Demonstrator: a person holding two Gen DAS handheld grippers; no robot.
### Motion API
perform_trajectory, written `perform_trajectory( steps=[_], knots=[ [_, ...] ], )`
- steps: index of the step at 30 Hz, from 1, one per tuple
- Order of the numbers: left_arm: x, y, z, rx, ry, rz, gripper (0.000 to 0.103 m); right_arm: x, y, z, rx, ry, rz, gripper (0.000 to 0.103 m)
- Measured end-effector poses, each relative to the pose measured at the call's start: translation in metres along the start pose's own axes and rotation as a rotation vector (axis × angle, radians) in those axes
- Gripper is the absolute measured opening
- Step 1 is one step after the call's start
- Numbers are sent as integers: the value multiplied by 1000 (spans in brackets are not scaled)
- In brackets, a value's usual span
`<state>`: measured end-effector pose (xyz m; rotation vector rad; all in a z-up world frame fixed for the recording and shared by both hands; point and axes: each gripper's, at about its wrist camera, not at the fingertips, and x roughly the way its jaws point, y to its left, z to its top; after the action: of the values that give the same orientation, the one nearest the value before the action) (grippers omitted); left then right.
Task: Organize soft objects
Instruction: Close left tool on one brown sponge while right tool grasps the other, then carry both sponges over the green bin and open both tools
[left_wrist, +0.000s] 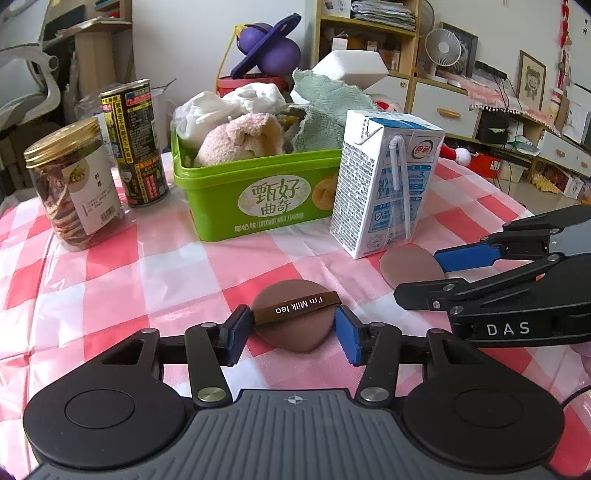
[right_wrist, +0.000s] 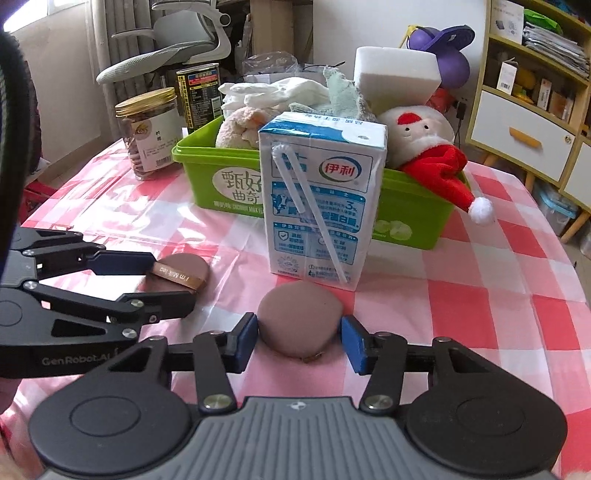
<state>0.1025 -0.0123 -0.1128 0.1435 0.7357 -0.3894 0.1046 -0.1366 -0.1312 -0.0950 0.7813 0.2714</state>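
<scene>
While straddling puffs, both grippers level (fingers (left_wrist: 345, 334) apart).

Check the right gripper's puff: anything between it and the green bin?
Yes. The milk carton stands upright directly behind the plain puff, between it and the green bin. The right gripper already brackets the puff, jaws open, nothing between them.
</scene>
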Motion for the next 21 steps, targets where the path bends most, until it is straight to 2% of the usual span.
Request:
perform_trajectory(
  steps=[6, 13, 21],
  knots=[
    [-8, 5, 5, -32, -5, -11, 43, -7, -3, 4, 34, 1, 37, 32],
    [-16, 15, 10, -79, -12, 4, 43, -20, -10, 11, 108, -23, 87, 32],
    [-34, 22, 19, -126, -58, 6, 43, -38, -9, 18, 123, -65, 126, 32]
  ],
)
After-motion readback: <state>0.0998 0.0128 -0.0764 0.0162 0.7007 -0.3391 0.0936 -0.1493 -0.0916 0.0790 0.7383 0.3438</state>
